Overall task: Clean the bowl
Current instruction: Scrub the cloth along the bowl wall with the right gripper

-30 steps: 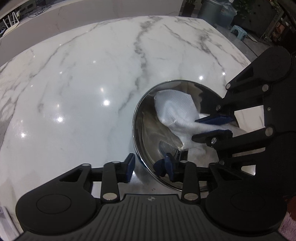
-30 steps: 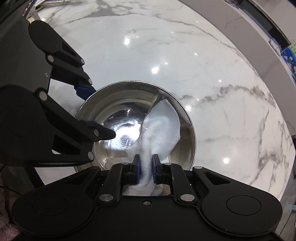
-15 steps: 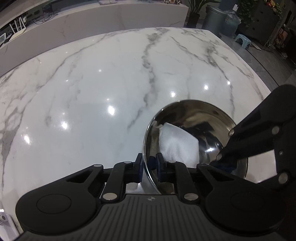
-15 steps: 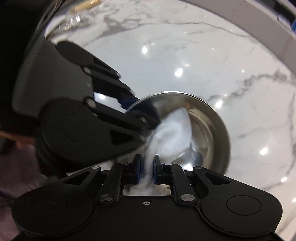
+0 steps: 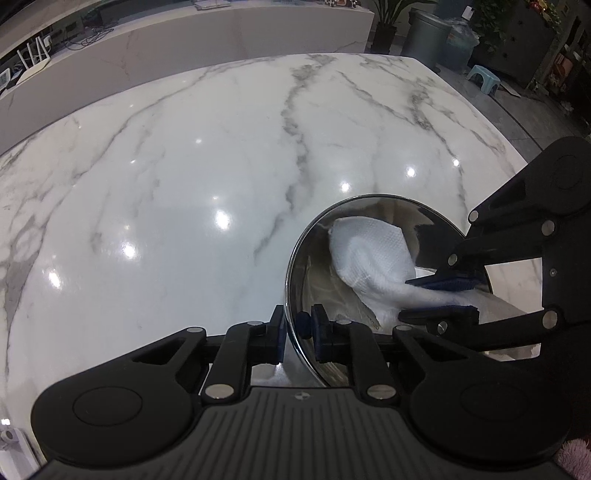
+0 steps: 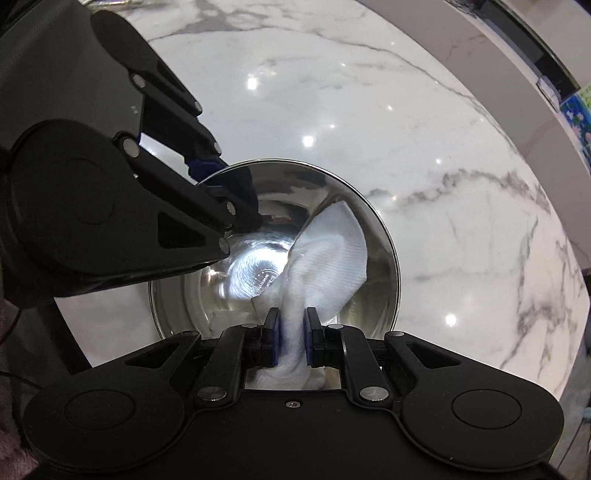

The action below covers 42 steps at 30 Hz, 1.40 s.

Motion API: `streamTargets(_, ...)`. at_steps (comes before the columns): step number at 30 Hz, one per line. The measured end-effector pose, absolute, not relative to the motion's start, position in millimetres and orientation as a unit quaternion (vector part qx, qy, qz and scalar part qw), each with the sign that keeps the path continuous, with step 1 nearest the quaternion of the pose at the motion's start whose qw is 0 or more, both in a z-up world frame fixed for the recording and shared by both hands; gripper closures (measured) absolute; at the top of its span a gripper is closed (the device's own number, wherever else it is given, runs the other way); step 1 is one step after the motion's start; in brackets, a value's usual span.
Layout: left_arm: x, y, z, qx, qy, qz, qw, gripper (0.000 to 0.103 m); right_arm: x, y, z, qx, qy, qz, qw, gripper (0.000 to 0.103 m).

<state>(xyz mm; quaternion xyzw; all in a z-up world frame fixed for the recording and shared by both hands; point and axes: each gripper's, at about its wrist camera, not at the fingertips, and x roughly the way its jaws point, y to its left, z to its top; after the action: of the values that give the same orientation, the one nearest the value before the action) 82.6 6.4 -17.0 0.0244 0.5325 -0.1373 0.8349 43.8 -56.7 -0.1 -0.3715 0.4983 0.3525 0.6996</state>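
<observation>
A shiny steel bowl [image 5: 317, 236] sits on the white marble table; it also shows in the right wrist view [image 6: 384, 236]. My left gripper [image 5: 297, 325] is shut on the bowl's near rim, one pad outside and one inside; in the right wrist view it [image 6: 218, 177] grips the far left rim. My right gripper [image 6: 291, 332] is shut on a white paper towel [image 6: 328, 258] that spreads against the bowl's inner wall. In the left wrist view the towel [image 5: 373, 254] lies inside the bowl with the right gripper [image 5: 443, 299] pinching its tail.
The marble table [image 5: 184, 184] stretches far to the left and back. A low white wall [image 5: 184, 40] runs behind it. A bin [image 5: 424, 33], a plant and a small stool [image 5: 484, 75] stand on the floor at the back right.
The left gripper closed on the bowl's rim from open. The bowl was lifted and tilted half a second ago and is now lower. The right gripper kept hold of the towel and shifted it inside.
</observation>
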Motion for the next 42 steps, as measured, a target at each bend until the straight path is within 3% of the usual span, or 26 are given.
streamTargets(3,80,5,-20,0.025,0.546,-0.14,0.826,0.077,46,-54,-2,-0.373,0.498,0.353,0.699,0.092)
streamTargets(8,74,2,-21,0.033,0.554,-0.161,0.816,0.077,53,-54,-4,-0.361,0.503,0.354,0.701,0.092)
streamTargets(15,76,6,-19,0.027,0.547,-0.154,0.823,0.086,66,-51,-7,-0.336,0.516,0.352,0.705,0.092)
streamTargets(23,76,5,-18,0.032,0.541,-0.148,0.827,0.087,76,-43,-8,-0.234,0.556,0.404,0.688,0.091)
streamTargets(36,77,6,-17,0.038,0.542,-0.153,0.826,0.087,92,-32,-22,-0.325,0.532,0.358,0.695,0.092)
streamTargets(42,72,1,-21,0.042,0.556,-0.165,0.813,0.071,113,-55,-24,-0.326,0.525,0.349,0.705,0.092)
